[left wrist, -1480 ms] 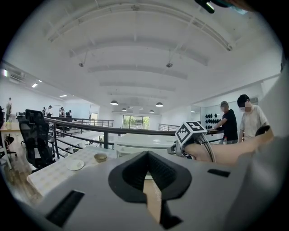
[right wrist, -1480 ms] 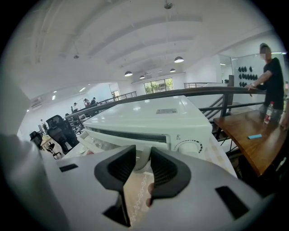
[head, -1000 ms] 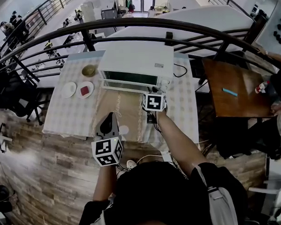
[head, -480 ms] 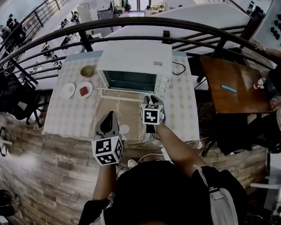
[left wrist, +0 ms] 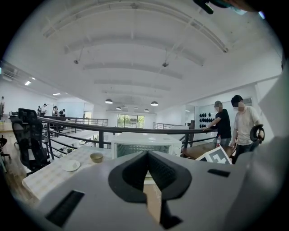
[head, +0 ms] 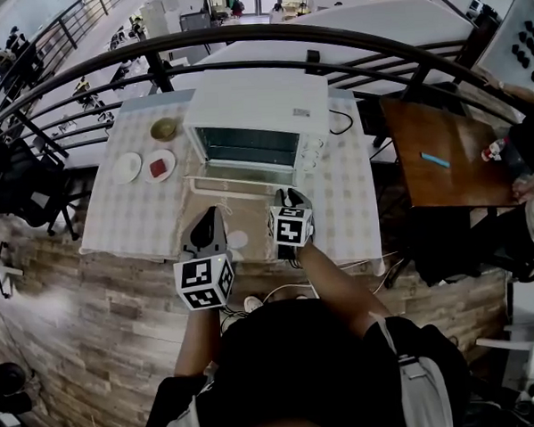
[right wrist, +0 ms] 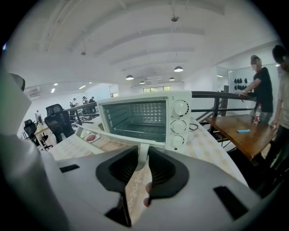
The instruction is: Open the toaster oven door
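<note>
The white toaster oven (head: 259, 101) stands at the back of the checked table (head: 138, 219). Its door (head: 237, 178) lies folded down flat, and the wire rack shows inside (right wrist: 137, 118). My right gripper (head: 289, 196) hovers just in front of the door's right end. Its jaws are closing, and the white end of the door handle (right wrist: 142, 152) shows in the gap at their tips, with no pad visibly pressing on it. My left gripper (head: 207, 218) hangs shut and empty over the table's front edge, pointing at the oven (left wrist: 143, 143).
Left of the oven are a small bowl (head: 164, 130), a white plate (head: 128, 168) and a plate with something red (head: 161, 166). A dark railing (head: 240, 44) curves behind the table. A brown table (head: 443, 168) with people beside it stands to the right.
The oven door has dropped from partly open to lying flat. My right gripper has drawn back toward me from the door. The left gripper has stayed put.
</note>
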`<state>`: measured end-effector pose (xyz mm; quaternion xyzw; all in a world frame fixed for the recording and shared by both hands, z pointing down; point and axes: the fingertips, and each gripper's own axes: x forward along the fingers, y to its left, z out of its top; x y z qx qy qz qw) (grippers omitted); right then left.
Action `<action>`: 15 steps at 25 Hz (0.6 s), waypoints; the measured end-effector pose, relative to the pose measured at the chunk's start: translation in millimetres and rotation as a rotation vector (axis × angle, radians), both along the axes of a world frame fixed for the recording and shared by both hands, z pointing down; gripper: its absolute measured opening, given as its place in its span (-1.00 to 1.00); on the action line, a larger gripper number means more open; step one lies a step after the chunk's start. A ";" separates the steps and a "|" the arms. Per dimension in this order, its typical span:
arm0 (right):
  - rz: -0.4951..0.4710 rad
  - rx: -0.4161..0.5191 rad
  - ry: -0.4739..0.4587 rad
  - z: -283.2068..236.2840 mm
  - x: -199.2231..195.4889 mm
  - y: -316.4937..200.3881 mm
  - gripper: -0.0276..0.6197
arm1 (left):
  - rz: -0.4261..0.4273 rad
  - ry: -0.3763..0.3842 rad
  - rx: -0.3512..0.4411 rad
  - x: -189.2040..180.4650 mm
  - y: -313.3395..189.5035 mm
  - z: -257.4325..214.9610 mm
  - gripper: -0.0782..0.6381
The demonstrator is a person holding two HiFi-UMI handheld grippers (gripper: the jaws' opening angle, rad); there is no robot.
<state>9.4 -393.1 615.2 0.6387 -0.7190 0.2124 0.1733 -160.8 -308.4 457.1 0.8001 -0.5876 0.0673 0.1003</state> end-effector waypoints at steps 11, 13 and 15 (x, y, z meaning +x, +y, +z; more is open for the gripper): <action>0.069 -0.078 -0.032 49.9 -7.9 31.1 -0.68 | 0.062 -0.014 -0.019 -7.8 -8.7 10.4 -0.74; 0.082 -0.091 -0.034 59.5 -8.6 35.7 -0.68 | 0.068 -0.014 -0.024 -9.7 -9.2 13.7 -0.74; 0.088 -0.097 -0.028 66.6 -8.4 39.6 -0.68 | 0.072 -0.014 -0.030 -11.2 -9.2 16.2 -0.74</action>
